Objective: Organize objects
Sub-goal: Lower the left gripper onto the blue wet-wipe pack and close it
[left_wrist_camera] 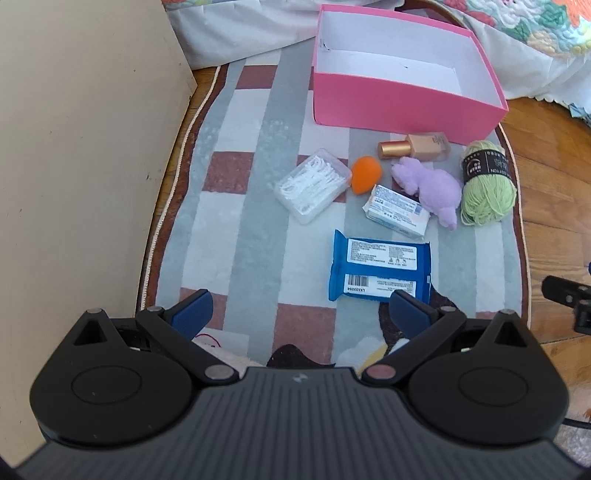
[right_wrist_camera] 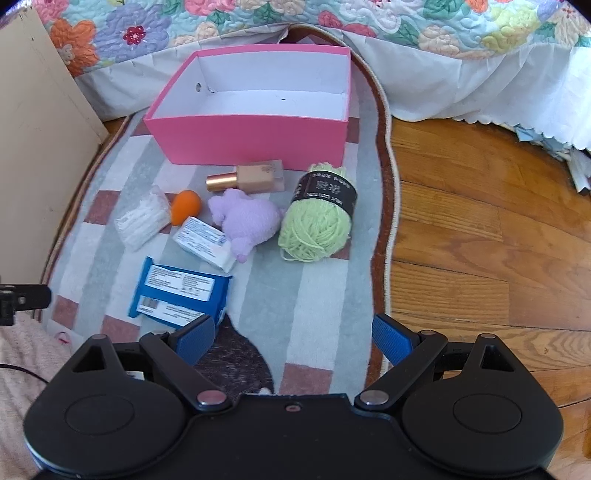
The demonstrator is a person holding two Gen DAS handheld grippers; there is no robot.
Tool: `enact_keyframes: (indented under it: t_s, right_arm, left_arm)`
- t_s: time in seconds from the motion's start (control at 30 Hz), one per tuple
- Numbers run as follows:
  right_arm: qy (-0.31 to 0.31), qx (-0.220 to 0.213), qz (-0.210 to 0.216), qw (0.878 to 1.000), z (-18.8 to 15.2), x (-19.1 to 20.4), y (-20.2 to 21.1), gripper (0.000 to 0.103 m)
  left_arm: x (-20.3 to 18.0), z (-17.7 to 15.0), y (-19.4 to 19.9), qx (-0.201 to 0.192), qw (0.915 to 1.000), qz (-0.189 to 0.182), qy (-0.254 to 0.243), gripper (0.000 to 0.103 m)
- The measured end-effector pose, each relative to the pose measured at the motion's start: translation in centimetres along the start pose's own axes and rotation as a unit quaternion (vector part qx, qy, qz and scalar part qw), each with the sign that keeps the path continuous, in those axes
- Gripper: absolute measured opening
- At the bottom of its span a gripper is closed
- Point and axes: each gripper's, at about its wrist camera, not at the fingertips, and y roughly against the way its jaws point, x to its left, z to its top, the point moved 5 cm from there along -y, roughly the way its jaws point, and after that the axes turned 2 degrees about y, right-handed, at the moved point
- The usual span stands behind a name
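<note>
An empty pink box (left_wrist_camera: 402,105) (right_wrist_camera: 251,140) stands at the far end of a striped rug (left_wrist_camera: 255,206) (right_wrist_camera: 325,291). In front of it lie a foundation bottle (left_wrist_camera: 415,147) (right_wrist_camera: 251,179), an orange sponge (left_wrist_camera: 365,173) (right_wrist_camera: 185,211), a clear box of floss picks (left_wrist_camera: 314,184) (right_wrist_camera: 142,221), a purple plush toy (left_wrist_camera: 430,186) (right_wrist_camera: 245,221), a green yarn ball (left_wrist_camera: 485,184) (right_wrist_camera: 317,218), a white packet (left_wrist_camera: 397,210) (right_wrist_camera: 205,242) and a blue wipes pack (left_wrist_camera: 380,267) (right_wrist_camera: 181,291). My left gripper (left_wrist_camera: 301,312) is open and empty just short of the wipes pack. My right gripper (right_wrist_camera: 293,338) is open and empty over the rug's near part.
A beige cabinet side (left_wrist_camera: 81,147) (right_wrist_camera: 33,147) stands at the left. A bed with a floral quilt (right_wrist_camera: 332,22) and white skirt lies behind the box. Wooden floor (right_wrist_camera: 480,240) lies right of the rug.
</note>
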Motion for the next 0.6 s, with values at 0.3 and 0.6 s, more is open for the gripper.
enact_keyframes:
  t_s: [0.3,0.6]
  right_arm:
    - [0.054,-0.165,0.112,0.978,3.2,1.4,3.9,0.095]
    - [0.043,-0.083,0.190,0.977,4.4,3.2,-3.3,0.095]
  left_arm:
    - [0.0,3.4,0.3,-0.074,0.9960,-0.006,-0.051,0.103]
    - [-1.5,5.9,-4.9,-0.067,0.9927,-0.027,-0.096,0.103]
